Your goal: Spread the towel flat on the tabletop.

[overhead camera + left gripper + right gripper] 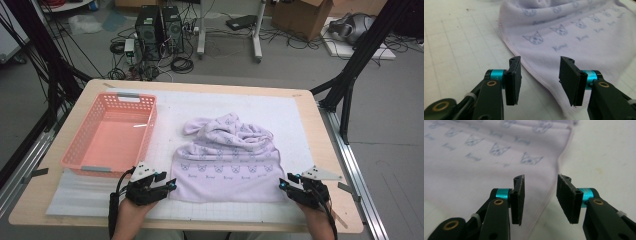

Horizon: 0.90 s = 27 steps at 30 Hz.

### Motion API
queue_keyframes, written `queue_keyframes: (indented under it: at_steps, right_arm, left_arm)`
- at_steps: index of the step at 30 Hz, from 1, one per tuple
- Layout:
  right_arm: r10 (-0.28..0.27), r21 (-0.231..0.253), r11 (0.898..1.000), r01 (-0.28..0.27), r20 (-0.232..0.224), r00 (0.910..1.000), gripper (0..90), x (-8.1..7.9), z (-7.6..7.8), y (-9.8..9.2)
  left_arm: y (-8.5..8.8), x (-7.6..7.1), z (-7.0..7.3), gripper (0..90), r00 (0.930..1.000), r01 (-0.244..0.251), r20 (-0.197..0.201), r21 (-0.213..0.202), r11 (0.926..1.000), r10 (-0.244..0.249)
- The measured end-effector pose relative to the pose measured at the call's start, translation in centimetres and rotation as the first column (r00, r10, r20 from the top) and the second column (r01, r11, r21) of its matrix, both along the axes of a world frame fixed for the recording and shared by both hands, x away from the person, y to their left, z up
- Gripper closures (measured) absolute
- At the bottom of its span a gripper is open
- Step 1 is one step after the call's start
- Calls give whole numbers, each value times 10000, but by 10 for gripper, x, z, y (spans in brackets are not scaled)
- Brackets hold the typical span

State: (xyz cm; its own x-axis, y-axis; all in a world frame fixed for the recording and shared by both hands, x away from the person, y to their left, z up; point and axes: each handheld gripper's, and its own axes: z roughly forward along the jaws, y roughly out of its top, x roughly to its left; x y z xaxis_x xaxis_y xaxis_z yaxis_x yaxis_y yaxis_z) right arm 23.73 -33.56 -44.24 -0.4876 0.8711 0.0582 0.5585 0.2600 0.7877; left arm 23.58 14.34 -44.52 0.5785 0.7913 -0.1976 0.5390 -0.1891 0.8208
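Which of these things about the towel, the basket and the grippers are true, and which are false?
1. The towel has little cat faces printed on it. True.
2. The pink basket has the towel inside it. False: the towel lies on the white mat beside the basket.
3. The left gripper has its jaws open at the towel's edge. True.
4. The right gripper is clamped shut on the towel. False: its jaws stand apart, with nothing pinched between them.
5. The basket is blue. False: it is pink.
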Motion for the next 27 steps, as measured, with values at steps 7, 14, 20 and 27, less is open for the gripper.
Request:
queue_keyframes:
  at_steps: [7, 14, 20, 27]
  right_arm:
    - [313, -246, 9992, -321, -306, 9990, 562, -20, -5, 5]
    - [253, -409, 9988, -264, -253, 9994, 662, -34, -8, 6]
    - [499, 430, 9980, -469, -720, 9962, 848, -45, -8, -3]
    - [1137, -25, 9934, -1145, -981, 9887, 851, -76, -3, 0]
  left_arm:
    - [-7, -19, -8, 471, 9994, 102, -329, -41, 9999, -104]
    - [-19, -37, -15, 703, 9966, -119, 826, 907, 9958, 44]
    - [-15, -56, -12, 873, 9985, -248, 509, 942, 9952, 201]
    - [-3, -84, -11, 874, 9997, -236, 117, 581, 9980, 230]
